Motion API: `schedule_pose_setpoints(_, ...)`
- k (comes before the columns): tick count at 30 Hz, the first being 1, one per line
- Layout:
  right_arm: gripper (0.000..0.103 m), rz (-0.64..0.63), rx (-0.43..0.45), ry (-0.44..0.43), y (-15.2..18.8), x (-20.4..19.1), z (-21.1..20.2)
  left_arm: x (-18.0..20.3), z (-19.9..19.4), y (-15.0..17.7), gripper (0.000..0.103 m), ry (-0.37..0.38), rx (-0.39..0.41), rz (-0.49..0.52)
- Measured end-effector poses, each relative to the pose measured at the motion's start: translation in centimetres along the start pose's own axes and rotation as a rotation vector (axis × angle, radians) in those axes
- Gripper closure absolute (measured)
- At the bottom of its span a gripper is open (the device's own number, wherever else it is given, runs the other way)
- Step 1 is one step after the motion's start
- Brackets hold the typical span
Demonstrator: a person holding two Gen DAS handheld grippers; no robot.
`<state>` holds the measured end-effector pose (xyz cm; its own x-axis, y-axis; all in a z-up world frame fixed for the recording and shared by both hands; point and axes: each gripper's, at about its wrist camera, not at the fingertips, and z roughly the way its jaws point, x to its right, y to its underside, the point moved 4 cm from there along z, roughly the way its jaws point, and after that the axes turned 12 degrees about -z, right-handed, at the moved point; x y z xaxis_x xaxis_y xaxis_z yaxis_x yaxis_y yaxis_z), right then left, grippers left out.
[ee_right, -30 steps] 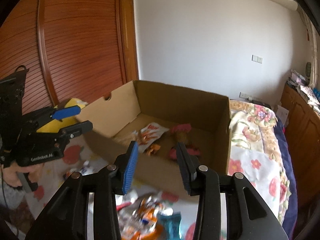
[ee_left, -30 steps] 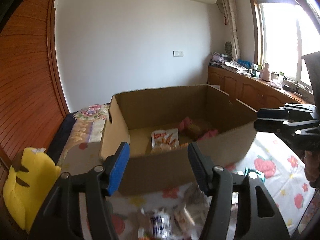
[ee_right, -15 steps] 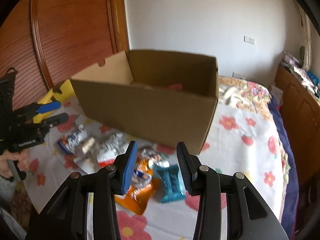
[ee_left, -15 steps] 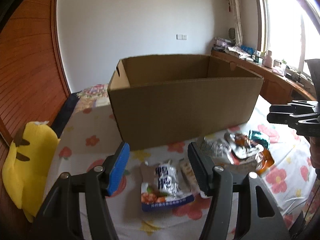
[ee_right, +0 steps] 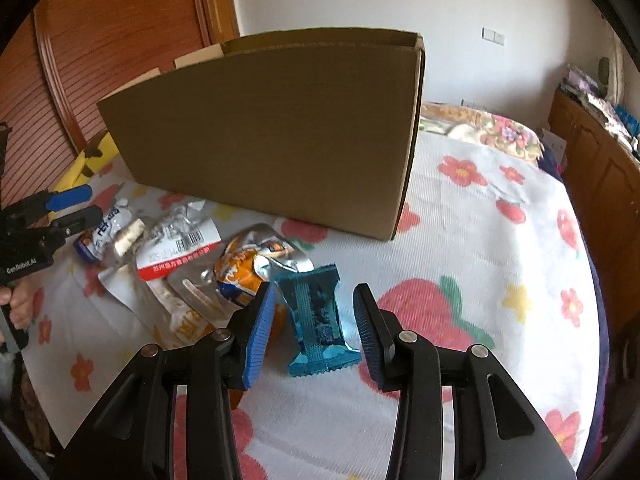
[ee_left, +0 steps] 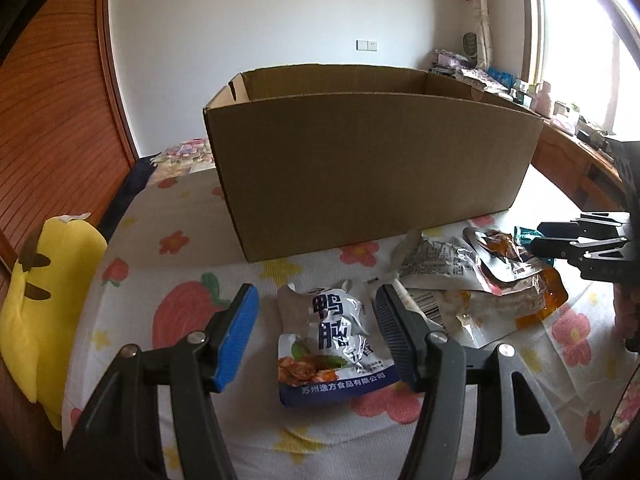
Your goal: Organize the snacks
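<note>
Brown corrugated cardboard box (ee_left: 372,168) stands open-topped on the bed's white flower-printed sheet (ee_right: 500,240), and from both wrist views its near wall now hides the inside; a second ago the cameras looked down over the rim at packets lying within. Both tools have come down from above the box to the loose snacks spread in front of it. The left tool (ee_left: 316,334) hangs with its jaws apart on either side of a silver and blue foil pouch with large printed characters (ee_left: 330,340), neither pad pressing on it. The right tool (ee_right: 314,326) likewise brackets a teal crinkled wrapper with zigzag ends (ee_right: 318,330), jaws open and gripping nothing. Between the two lie a white barcode-labelled packet (ee_right: 180,246) and an orange and silver pouch (ee_right: 244,272), partly overlapping. Some snacks appear already boxed, so this reads as the start of another pick: each tool is lined up on its own packet, and closing would be the next step.
</note>
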<state>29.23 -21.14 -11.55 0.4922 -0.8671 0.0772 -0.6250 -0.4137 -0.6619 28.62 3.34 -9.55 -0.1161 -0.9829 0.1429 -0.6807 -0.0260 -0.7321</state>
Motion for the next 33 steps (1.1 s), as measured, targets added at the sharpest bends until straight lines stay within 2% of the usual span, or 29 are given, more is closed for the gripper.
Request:
schedule_pose_setpoints(9, 0.063, 0.008, -0.039, 0.003, 0.5, 0.4, 0.9, -0.2, 1.5, 0.2, 0.040, -0.048, -0.061, 0.001)
schedule_pose_setpoints(14, 0.067, -0.021, -0.037, 0.029, 0.4, -0.1, 0.8, -0.3, 2.6, 0.4, 0.040, -0.071, -0.103, 0.006)
schedule_pose_setpoints(21, 0.067, -0.017, -0.040, 0.038, 0.5, -0.1, 1.0, -0.5, 2.9, 0.4, 0.037, -0.071, -0.110, -0.006)
schedule_pose_setpoints(29, 0.067, -0.029, -0.042, 0.054, 0.4, -0.5, 1.1, -1.0, 3.3, 0.3, 0.035, -0.023, -0.134, -0.046)
schedule_pose_setpoints(33, 0.067, -0.028, -0.042, 0.054, 0.4, -0.5, 1.1, -1.3, 3.5, 0.4, 0.049, 0.037, -0.150, -0.056)
